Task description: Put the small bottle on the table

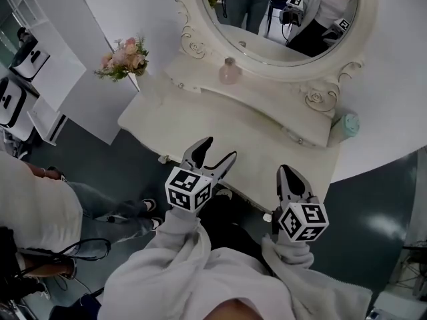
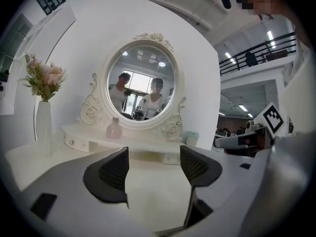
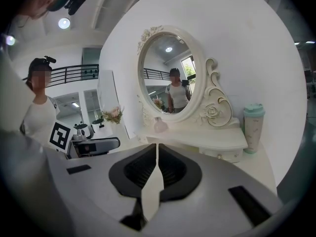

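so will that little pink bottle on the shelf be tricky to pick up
The pink bottle looks like glass, so probably fragile and slick. Its body is rounded, so a grip may slide off the curve. It sits squat and upright, so tipping seems unlikely.

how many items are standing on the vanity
3: a small pink bottle on the shelf under the mirror, a vase of flowers at the table's left end, a mint tumbler at its right end.
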The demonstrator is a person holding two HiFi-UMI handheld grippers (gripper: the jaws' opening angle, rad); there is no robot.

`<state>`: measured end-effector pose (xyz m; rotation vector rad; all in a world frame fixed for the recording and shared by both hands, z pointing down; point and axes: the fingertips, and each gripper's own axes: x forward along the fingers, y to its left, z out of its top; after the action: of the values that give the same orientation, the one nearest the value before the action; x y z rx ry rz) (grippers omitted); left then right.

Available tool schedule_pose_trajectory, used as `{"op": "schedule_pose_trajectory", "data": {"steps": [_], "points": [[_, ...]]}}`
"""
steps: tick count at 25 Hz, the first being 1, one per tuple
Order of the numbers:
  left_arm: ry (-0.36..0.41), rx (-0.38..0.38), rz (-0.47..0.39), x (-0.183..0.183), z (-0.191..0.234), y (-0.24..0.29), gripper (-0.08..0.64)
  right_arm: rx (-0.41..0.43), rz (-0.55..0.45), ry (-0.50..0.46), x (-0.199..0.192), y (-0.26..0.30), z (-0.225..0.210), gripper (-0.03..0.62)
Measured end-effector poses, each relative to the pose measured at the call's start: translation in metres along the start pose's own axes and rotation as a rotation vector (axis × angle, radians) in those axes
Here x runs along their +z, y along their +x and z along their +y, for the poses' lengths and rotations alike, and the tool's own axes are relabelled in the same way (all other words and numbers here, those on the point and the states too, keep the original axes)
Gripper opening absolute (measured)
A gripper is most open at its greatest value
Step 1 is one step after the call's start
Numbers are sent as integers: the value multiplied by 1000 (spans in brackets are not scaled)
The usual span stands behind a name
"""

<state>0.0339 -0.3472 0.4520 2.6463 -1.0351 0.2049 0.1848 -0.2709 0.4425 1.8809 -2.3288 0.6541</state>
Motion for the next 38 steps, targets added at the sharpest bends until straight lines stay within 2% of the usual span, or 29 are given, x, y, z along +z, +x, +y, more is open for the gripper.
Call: {"op": "schedule_pose_trajectory", "data": {"steps": [6, 8, 10, 12, 18, 24, 38], "points": [[35, -17, 13, -7, -25, -26, 309, -24, -24, -14, -5, -21, 4, 38], [53, -4, -6, -4, -30, -31, 237, -36, -34, -21, -6, -27, 4, 38], [76, 23, -29, -1, -31, -34, 117, -58, -49, -30, -5, -34, 2, 38], [89, 28, -52, 3, -34, -35, 30, -87, -70, -43, -1, -43, -2, 38], [89, -47, -64, 7, -48, -25, 15, -154, -131, -93, 10, -63, -11, 32], [86, -84, -55, 6, -54, -16, 15, -201, -147, -69, 9, -73, -22, 32], [95, -96, -35, -1, -62, -9, 15, -227, -154, -47, 7, -81, -28, 32]]}}
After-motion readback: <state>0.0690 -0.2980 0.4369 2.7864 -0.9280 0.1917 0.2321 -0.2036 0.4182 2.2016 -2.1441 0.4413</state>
